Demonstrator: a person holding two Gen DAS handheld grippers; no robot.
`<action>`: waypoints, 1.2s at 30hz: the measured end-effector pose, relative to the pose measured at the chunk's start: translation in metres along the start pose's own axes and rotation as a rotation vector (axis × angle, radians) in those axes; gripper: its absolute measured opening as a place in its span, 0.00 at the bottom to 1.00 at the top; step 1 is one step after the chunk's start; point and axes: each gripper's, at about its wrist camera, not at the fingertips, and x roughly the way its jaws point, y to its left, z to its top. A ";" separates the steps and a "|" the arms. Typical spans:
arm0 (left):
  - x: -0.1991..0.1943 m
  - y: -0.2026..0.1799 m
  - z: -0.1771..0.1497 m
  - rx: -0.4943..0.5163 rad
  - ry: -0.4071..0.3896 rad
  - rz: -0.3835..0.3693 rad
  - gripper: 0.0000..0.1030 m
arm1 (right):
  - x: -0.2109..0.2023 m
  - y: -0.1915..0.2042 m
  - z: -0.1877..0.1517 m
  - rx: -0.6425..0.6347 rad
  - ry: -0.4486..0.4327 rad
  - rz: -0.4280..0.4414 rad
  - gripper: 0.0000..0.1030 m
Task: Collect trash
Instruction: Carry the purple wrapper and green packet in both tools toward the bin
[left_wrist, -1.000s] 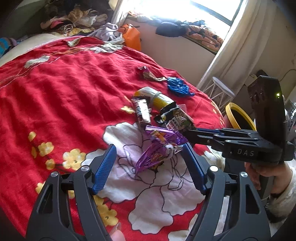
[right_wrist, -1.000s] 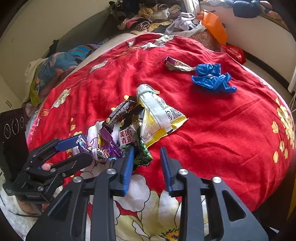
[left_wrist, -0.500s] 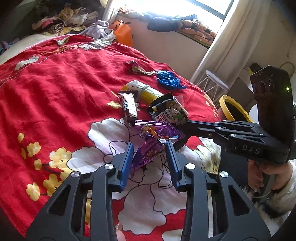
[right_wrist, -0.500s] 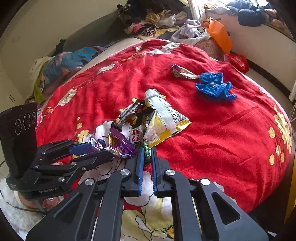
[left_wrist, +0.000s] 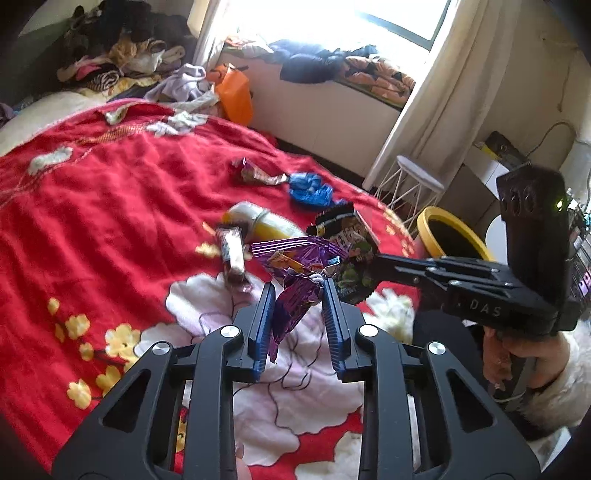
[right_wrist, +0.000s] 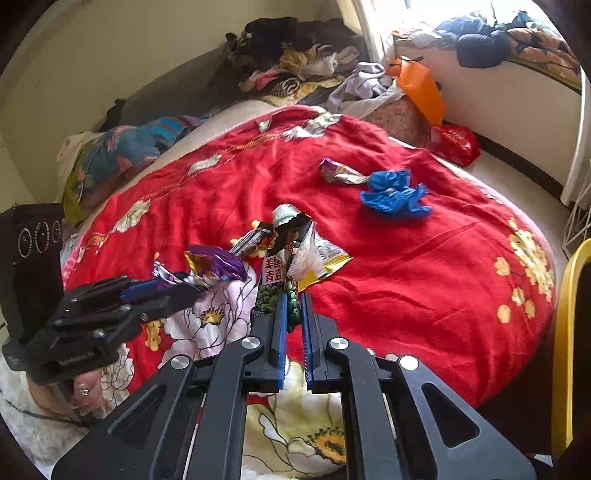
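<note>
Above the red blanket (left_wrist: 110, 206), left tongs (left_wrist: 299, 291) are closing on a purple wrapper (left_wrist: 295, 266); right tongs (right_wrist: 293, 299) pinch a half-hidden green packet (right_wrist: 271, 295).

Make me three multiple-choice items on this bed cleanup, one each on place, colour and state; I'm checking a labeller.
1. Where is the blue glove?
A. on the red blanket
B. in the yellow bin
C. on the stool

2. What colour is the wrapper in the left gripper?
A. green
B. purple
C. white

3. What is the right gripper's state?
A. wide open
B. out of view
C. shut on the pea packet

A: the glove lies on the blanket.
B: the left gripper is closing on the purple wrapper.
C: the right gripper pinches the packet.
</note>
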 end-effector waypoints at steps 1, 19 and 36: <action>-0.002 -0.003 0.003 0.006 -0.009 -0.001 0.20 | -0.002 -0.001 0.000 0.006 -0.006 -0.002 0.07; -0.002 -0.036 0.032 0.051 -0.059 -0.018 0.19 | -0.044 -0.026 0.001 0.087 -0.121 -0.038 0.07; 0.004 -0.058 0.042 0.077 -0.076 -0.044 0.19 | -0.082 -0.055 0.000 0.153 -0.216 -0.112 0.07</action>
